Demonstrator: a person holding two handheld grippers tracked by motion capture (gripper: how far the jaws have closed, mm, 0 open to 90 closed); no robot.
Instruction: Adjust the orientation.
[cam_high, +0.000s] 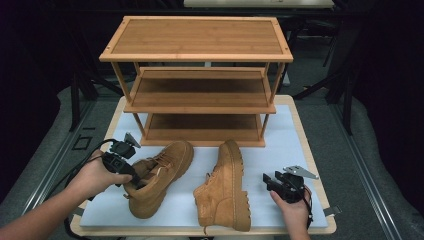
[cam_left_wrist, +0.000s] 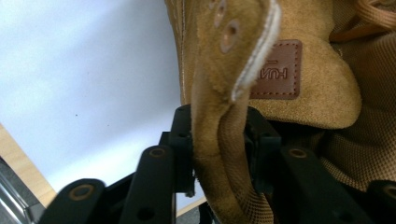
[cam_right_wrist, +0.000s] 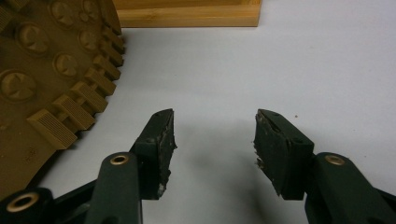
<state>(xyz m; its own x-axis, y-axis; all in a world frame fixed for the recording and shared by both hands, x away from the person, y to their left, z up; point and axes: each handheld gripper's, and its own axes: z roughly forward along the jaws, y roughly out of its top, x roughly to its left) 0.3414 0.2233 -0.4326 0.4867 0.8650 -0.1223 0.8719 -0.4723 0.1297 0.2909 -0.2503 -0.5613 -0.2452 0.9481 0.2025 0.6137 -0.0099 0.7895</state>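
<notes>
I see the wooden shoe rack (cam_high: 200, 80) standing at the far side of the table (cam_high: 295, 145). In front of it, my left gripper (cam_left_wrist: 219, 140) is clamped on the collar of the left boot (cam_high: 157, 175). The right boot (cam_high: 227, 187) lies tipped beside it, near my right gripper (cam_right_wrist: 215, 135), whose jaws stand apart, holding nothing.

rack (cam_high: 200, 75) at 12 o'clock on the mat (cam_high: 280, 150). left boot (cam_high: 157, 177) at 7 o'clock, right boot (cam_high: 225, 192) on its side at 5 o'clock, just beside it.
</notes>
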